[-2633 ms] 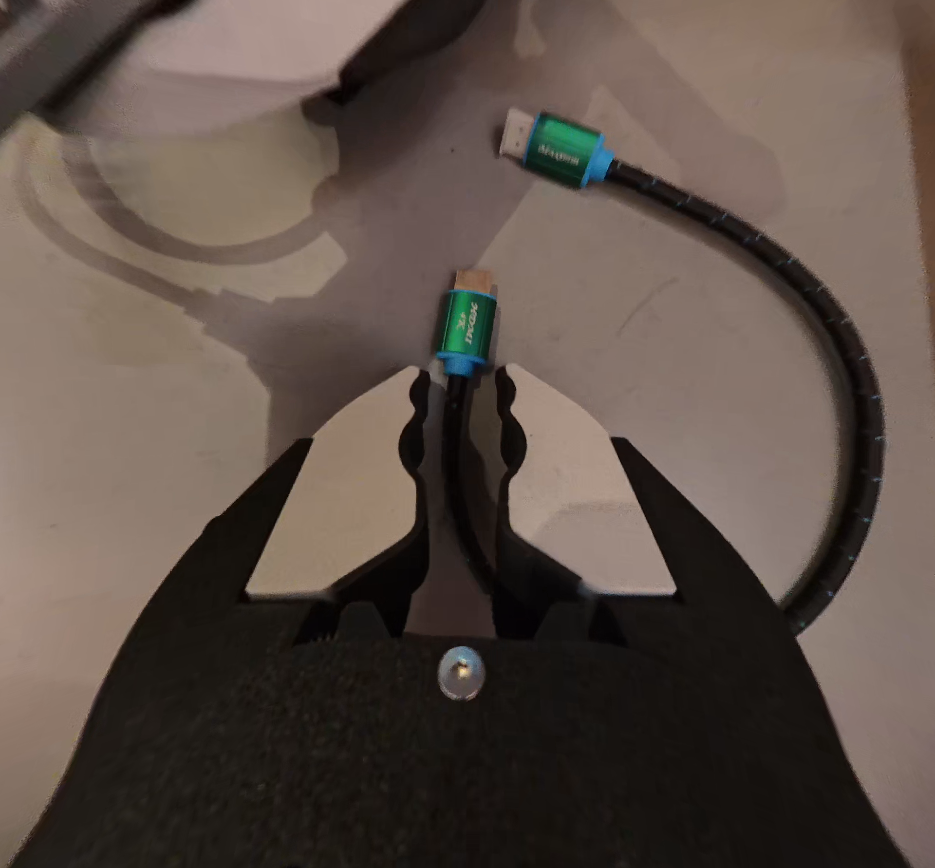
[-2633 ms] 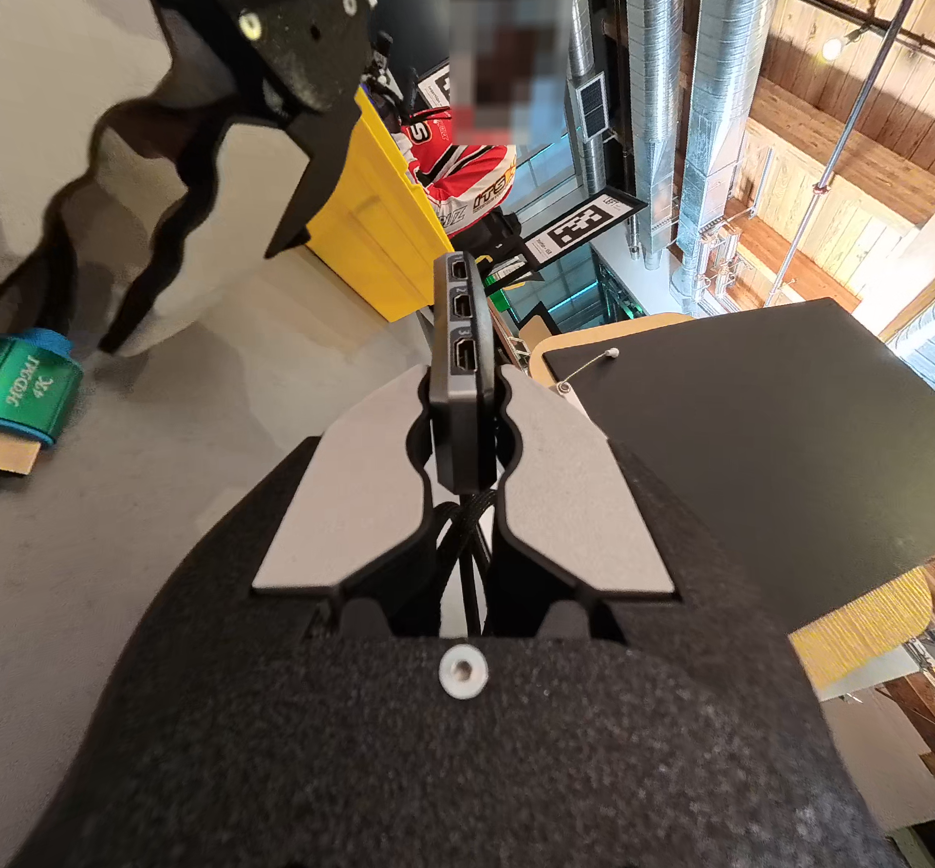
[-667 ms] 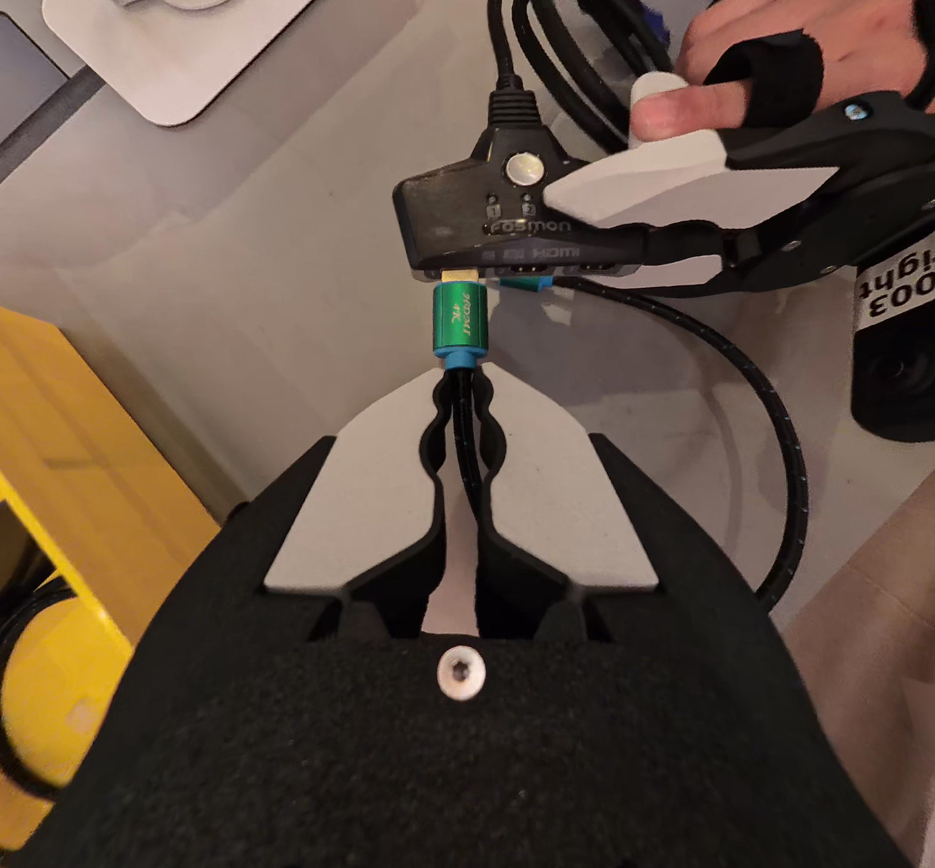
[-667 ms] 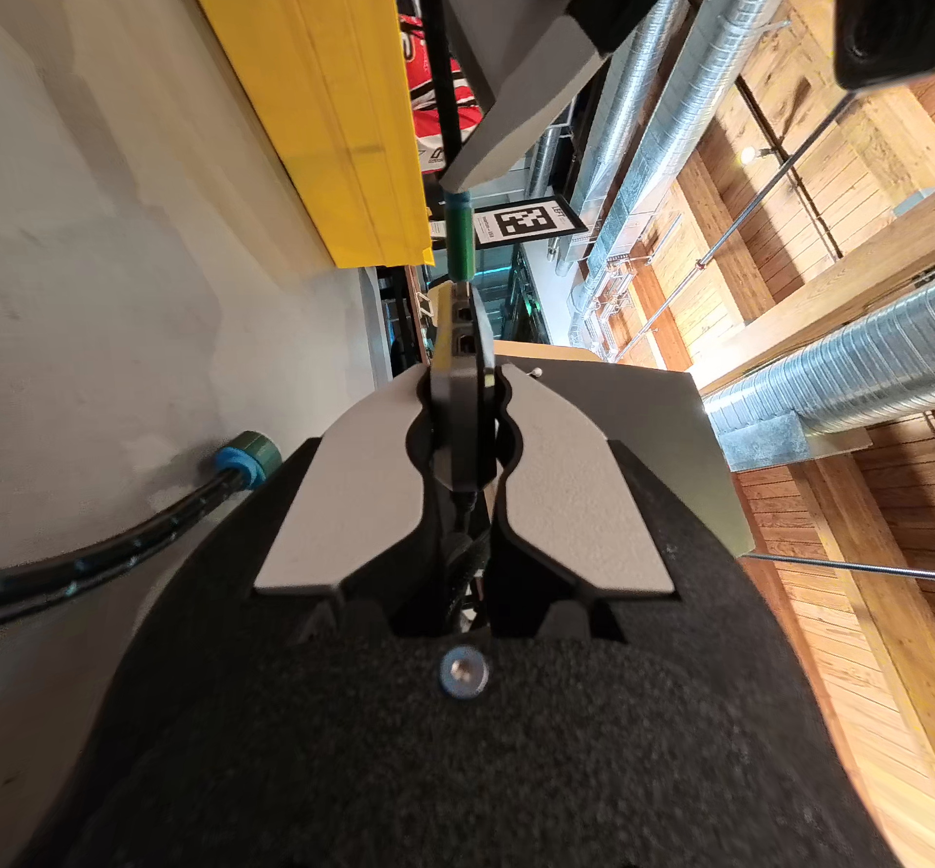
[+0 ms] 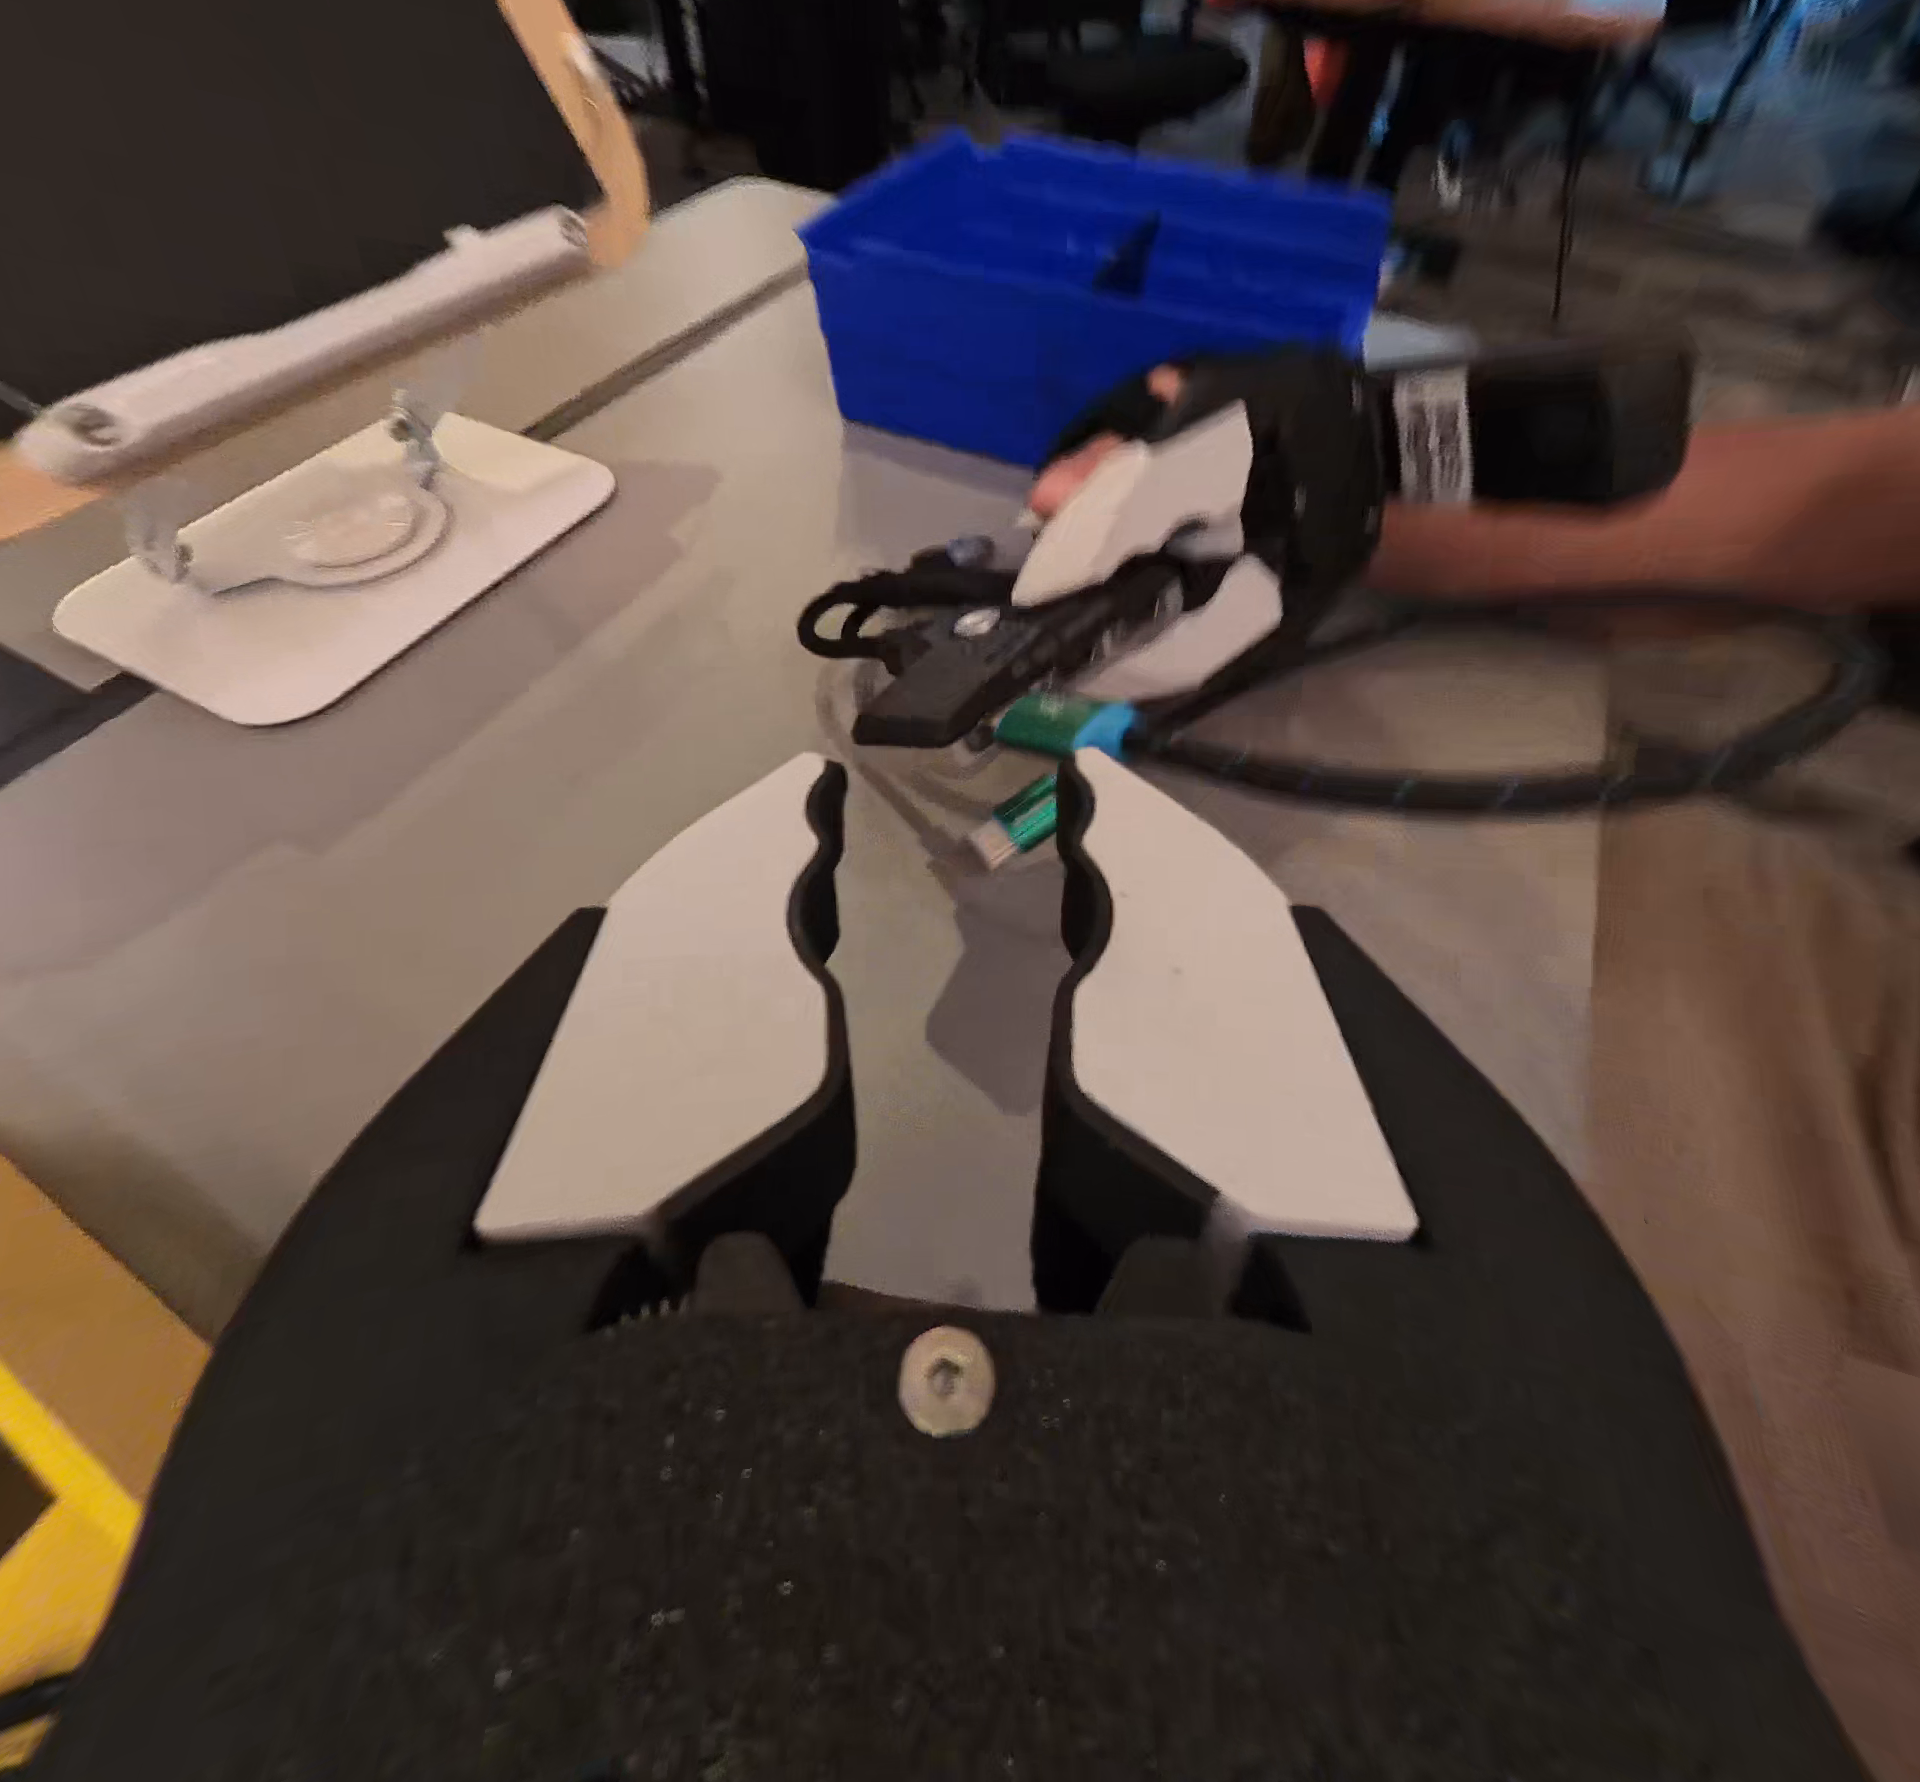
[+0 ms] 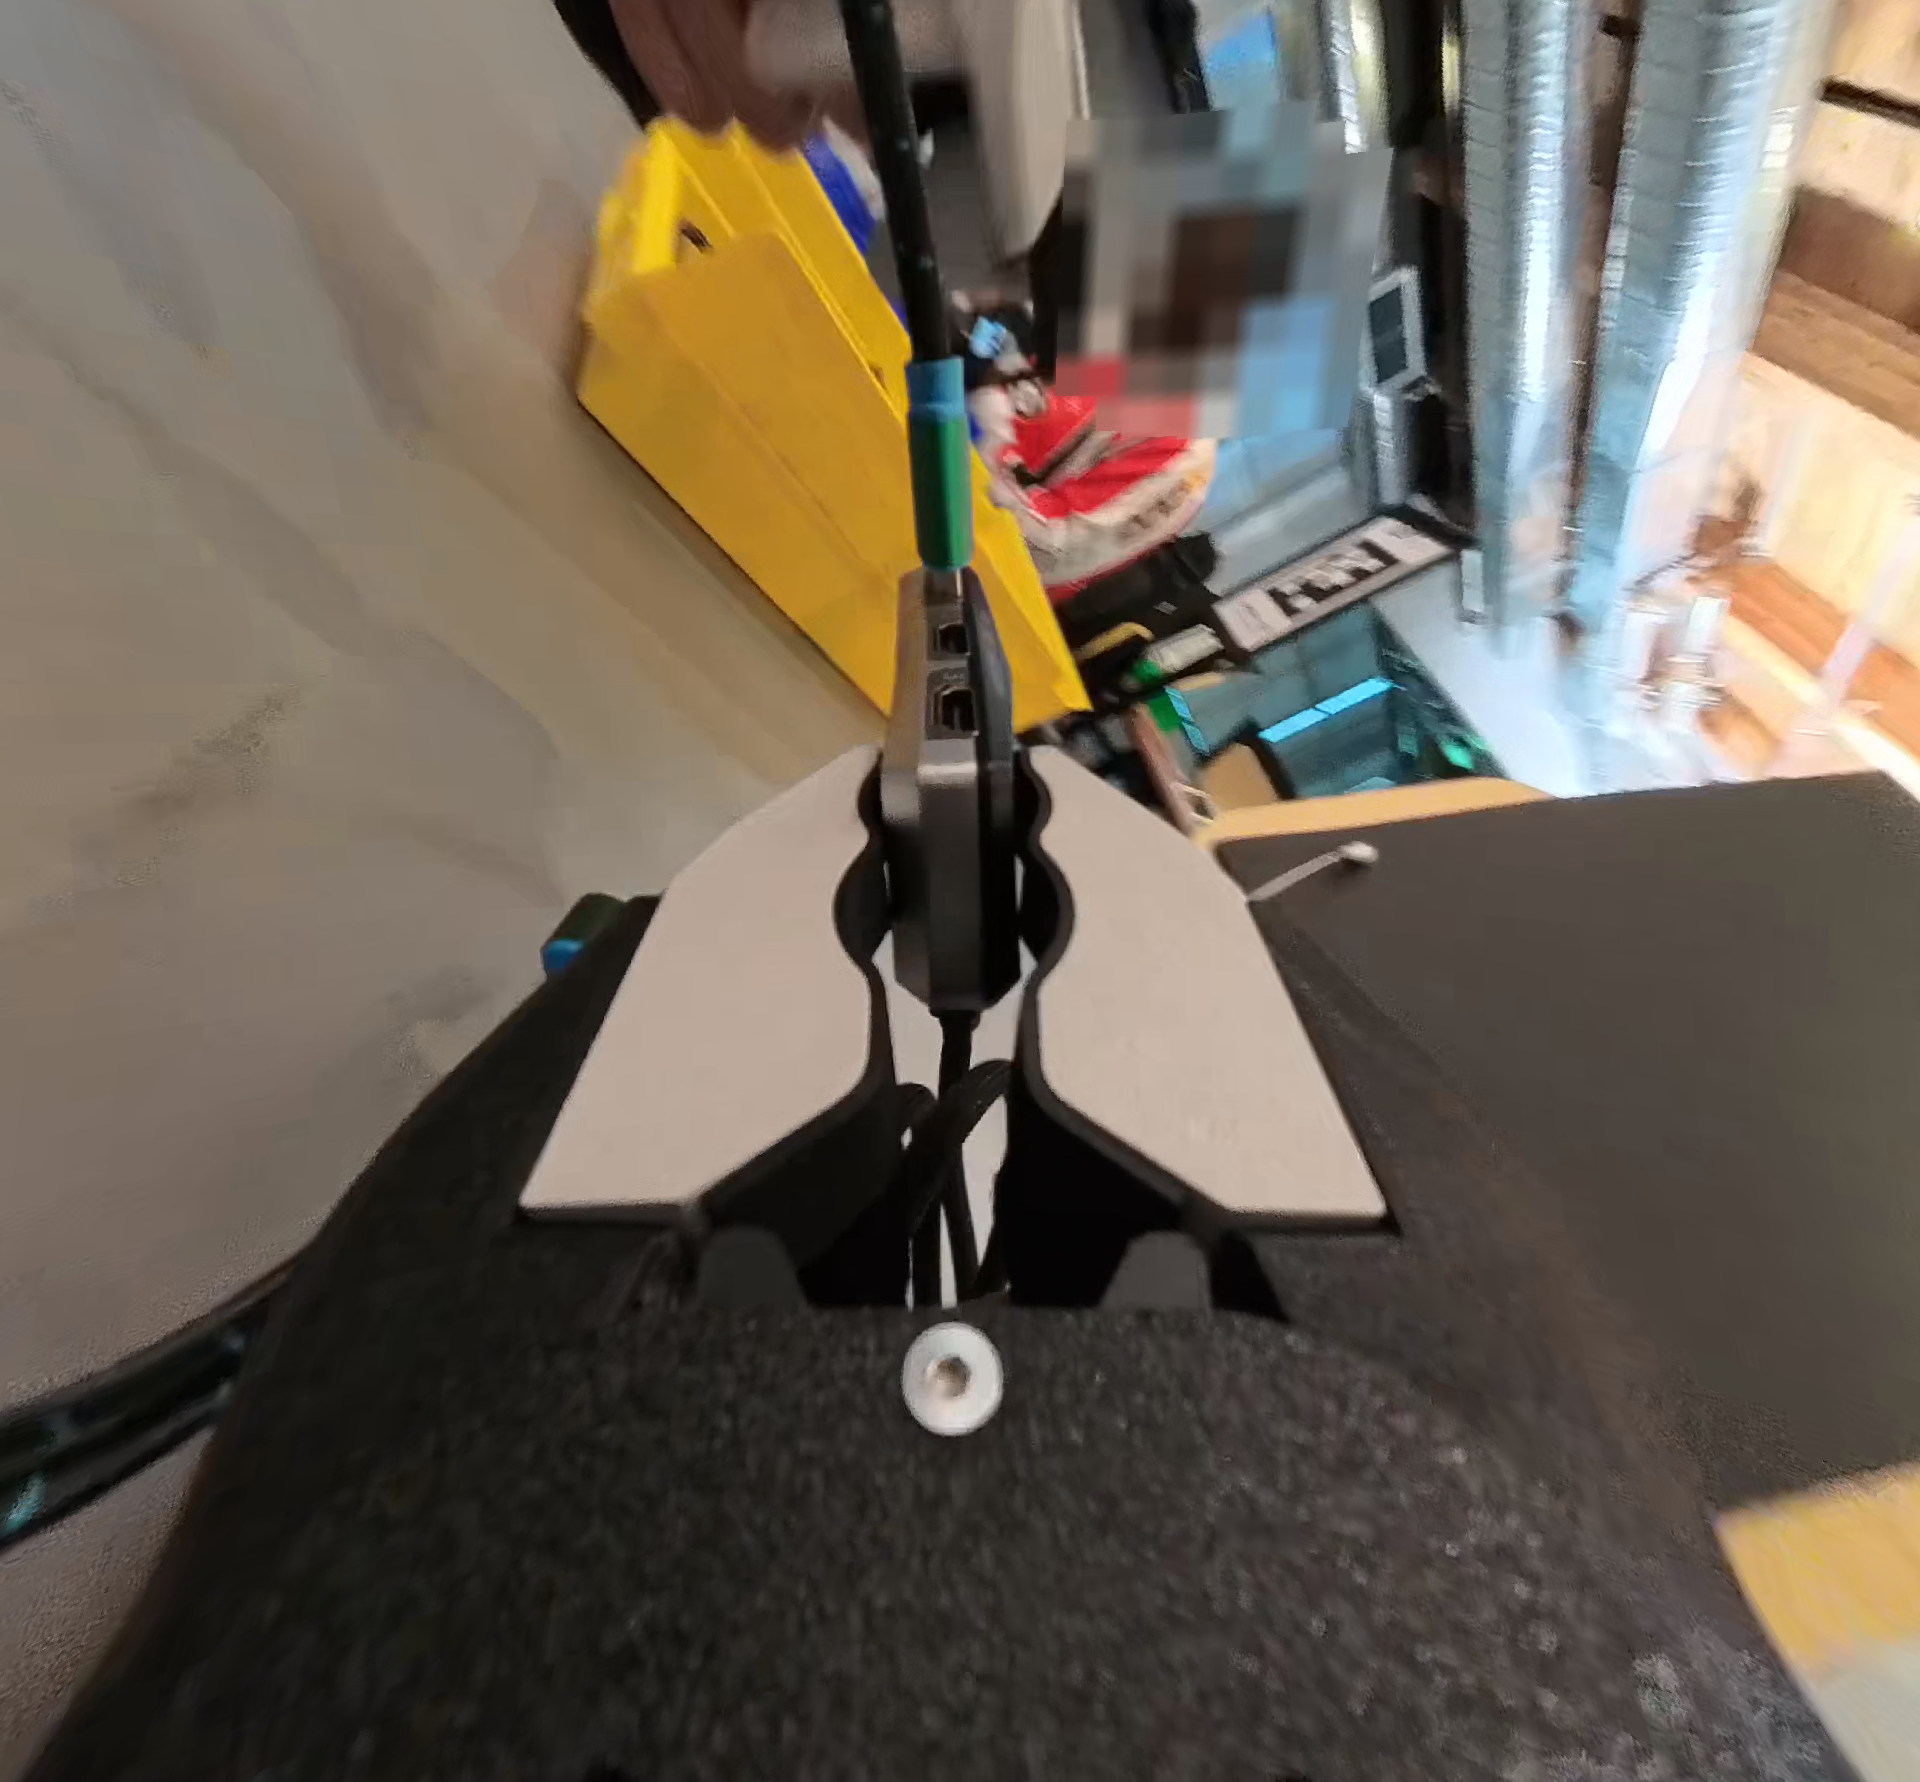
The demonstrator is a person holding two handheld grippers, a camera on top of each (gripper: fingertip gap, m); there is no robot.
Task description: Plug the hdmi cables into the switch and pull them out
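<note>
there, left gripper [image 5: 945,782] spread and empty, right gripper [image 6: 948,776] pinching the switch [image 6: 940,797], one green plug [image 6: 940,485] in it

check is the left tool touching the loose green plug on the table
Apart. The left wrist view shows the left tool open and empty, the plug lying beyond its tips.

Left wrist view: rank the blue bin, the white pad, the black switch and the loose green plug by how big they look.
1. blue bin
2. white pad, close to the bin in apparent size, and nearer the camera, so unsure
3. black switch
4. loose green plug, partly hidden by the left gripper's fingers
</note>
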